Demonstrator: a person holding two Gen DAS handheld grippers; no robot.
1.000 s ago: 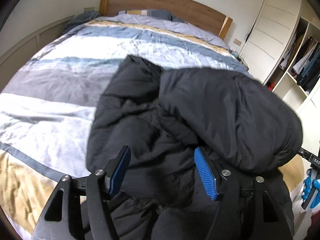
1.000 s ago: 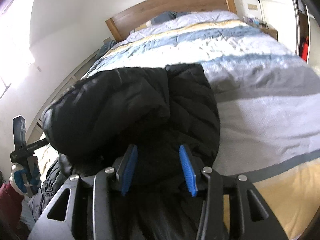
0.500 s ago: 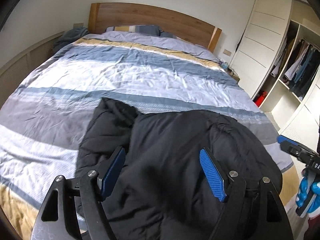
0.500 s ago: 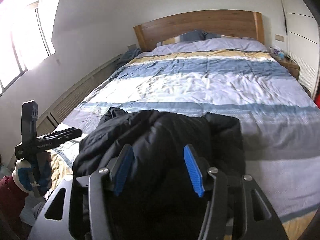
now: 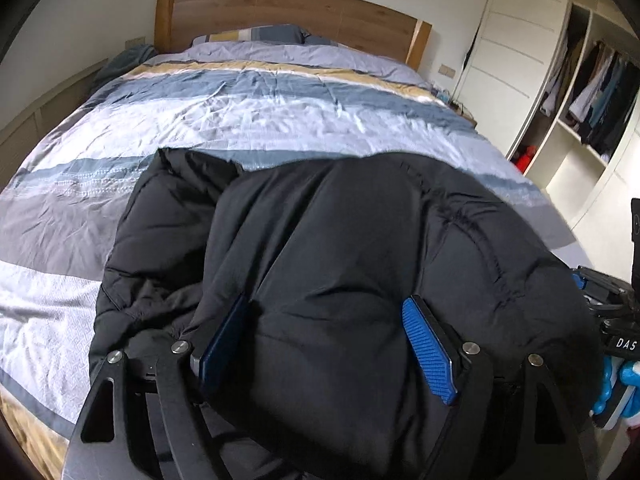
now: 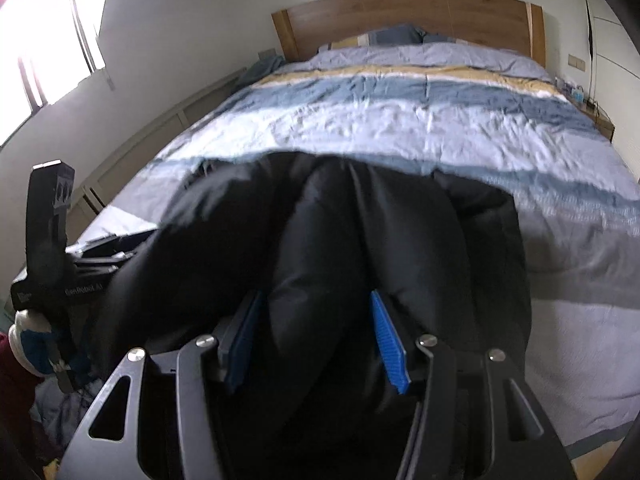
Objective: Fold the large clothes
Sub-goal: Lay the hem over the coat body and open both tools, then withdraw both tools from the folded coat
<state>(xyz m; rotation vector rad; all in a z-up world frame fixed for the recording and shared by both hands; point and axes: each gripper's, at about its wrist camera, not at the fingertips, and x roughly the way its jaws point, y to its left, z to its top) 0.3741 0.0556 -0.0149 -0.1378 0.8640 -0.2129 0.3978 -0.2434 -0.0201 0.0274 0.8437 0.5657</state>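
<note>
A black padded jacket [image 5: 340,264] lies bunched at the foot of the striped bed [image 5: 240,120]. My left gripper [image 5: 324,320] has its blue pads [image 5: 428,344] wide apart with a thick fold of jacket bulging between them. My right gripper [image 6: 316,316] also has its blue pads [image 6: 388,340] apart with a puffy fold of the jacket [image 6: 332,240] pressed between them. Each gripper shows at the edge of the other's view: the right one in the left wrist view [image 5: 616,320], the left one in the right wrist view [image 6: 48,248].
The bed has a wooden headboard [image 5: 288,12] and pillows [image 5: 256,34] at the far end. An open wardrobe [image 5: 580,92] with hanging clothes stands to the right. A window [image 6: 40,40] and low wall panel are on the left.
Both grippers rose and then pushed forward and down into the jacket. The jacket's top fold has been carried farther over the bed and now fills the gap between each pair of pads.
</note>
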